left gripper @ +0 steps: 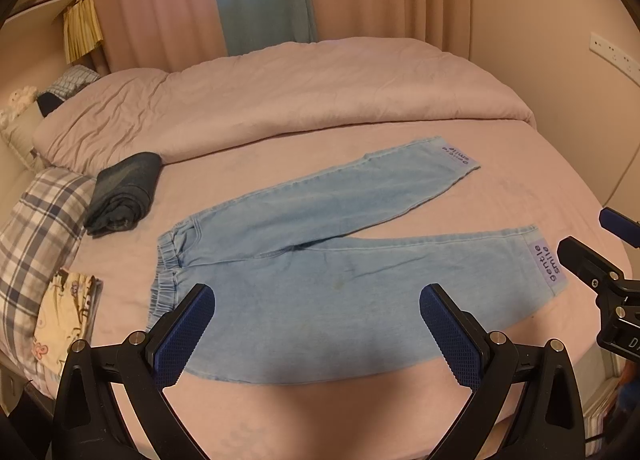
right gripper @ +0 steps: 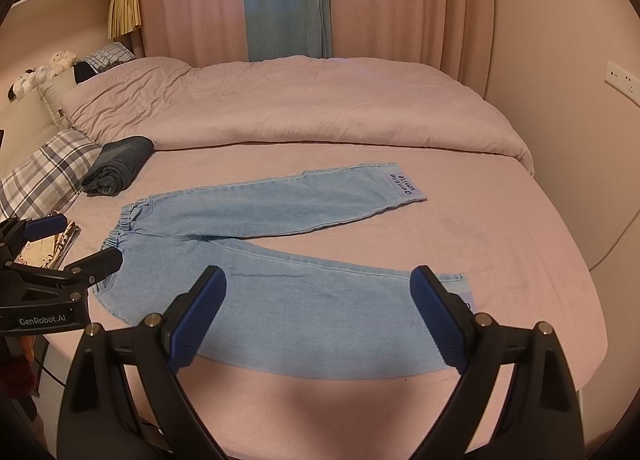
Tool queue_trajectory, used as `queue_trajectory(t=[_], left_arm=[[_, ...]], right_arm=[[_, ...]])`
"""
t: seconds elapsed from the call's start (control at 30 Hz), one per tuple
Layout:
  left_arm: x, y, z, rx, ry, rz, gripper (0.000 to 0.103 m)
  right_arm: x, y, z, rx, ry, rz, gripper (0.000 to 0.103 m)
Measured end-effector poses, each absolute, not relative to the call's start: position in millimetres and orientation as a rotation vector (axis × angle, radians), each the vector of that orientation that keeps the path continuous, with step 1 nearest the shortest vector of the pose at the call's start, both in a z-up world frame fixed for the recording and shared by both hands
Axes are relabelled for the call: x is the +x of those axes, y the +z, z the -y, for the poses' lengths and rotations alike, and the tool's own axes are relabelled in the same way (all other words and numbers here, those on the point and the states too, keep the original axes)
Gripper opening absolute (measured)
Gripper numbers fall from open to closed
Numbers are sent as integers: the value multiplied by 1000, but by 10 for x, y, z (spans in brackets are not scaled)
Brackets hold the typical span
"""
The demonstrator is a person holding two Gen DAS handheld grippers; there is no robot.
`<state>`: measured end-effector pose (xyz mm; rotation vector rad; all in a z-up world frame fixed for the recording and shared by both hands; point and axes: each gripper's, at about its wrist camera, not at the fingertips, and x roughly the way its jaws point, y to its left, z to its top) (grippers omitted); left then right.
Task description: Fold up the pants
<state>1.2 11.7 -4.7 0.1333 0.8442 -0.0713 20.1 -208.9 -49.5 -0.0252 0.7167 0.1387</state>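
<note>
A: Where are the pants?
B: The light blue jeans (left gripper: 320, 256) lie flat on the pink bed sheet (left gripper: 500, 187), legs spread in a V, waistband left

A: And the grippers?
B: Left gripper (left gripper: 316, 336) and right gripper (right gripper: 320, 324) both gape wide above them, holding nothing

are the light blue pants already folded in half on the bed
No, the light blue pants lie spread flat on the bed, both legs splayed apart in a V with their cuffs well separated.
</note>
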Motion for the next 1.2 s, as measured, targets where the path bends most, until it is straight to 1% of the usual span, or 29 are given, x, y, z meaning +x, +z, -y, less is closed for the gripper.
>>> queue_trajectory(t=[1.2], left_arm=[[8, -123, -201, 130, -69, -855, 102]], right_arm=[[197, -587, 1997, -32, 144, -728, 94]])
